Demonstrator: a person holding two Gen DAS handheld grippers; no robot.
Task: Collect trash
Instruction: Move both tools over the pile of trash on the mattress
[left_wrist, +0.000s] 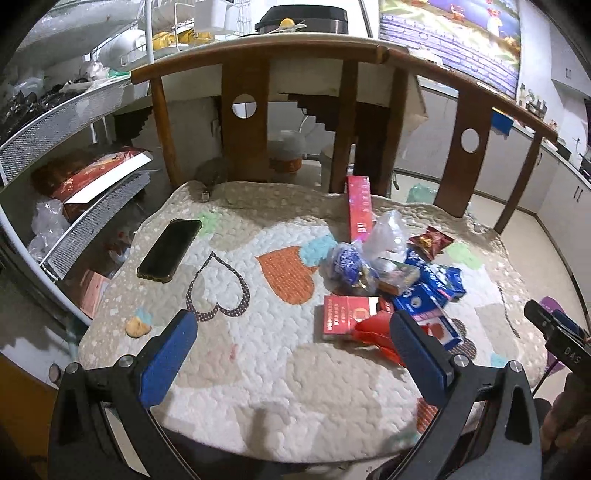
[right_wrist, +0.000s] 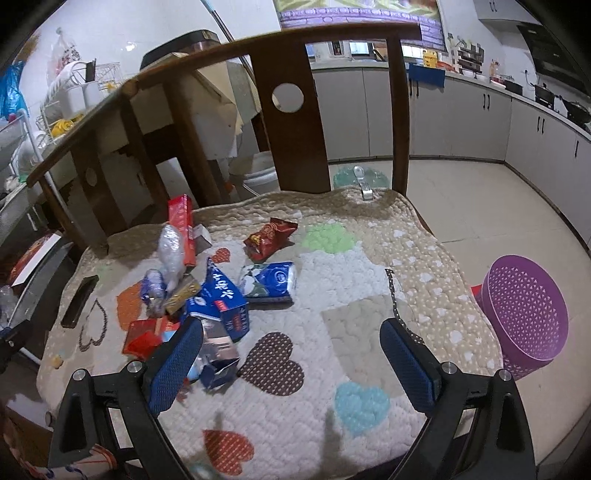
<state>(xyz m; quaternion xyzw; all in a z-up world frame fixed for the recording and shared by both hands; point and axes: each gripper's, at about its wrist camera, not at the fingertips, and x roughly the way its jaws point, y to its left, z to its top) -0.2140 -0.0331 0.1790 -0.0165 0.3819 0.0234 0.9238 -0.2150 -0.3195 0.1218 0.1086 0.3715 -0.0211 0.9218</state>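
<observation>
Two grippers, both spread wide and empty; we judge collecting has not begun.

Left wrist view: left gripper (left_wrist: 293, 341) hovers above the quilted cushion (left_wrist: 258, 387), its right finger over the near edge of the trash pile (left_wrist: 391, 280). Phone (left_wrist: 169, 250) lies well left of the pile.

Right wrist view: right gripper (right_wrist: 291, 354) released, left finger beside the pile's blue carton (right_wrist: 221, 299). Purple basket (right_wrist: 528, 314) stands right of the pile, off the cushion. Next we need one piece pinched and carried there.

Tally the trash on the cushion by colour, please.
Red: 4 (long box, snack packet, flat pack, red wrapper)
Blue: 4 (carton, tissue pack, torn box, blue wrapper)
Clear: 1 (bag)
Gold: 1 (small box)
Total: 10; the pile overlaps, so this is approximate.
</observation>
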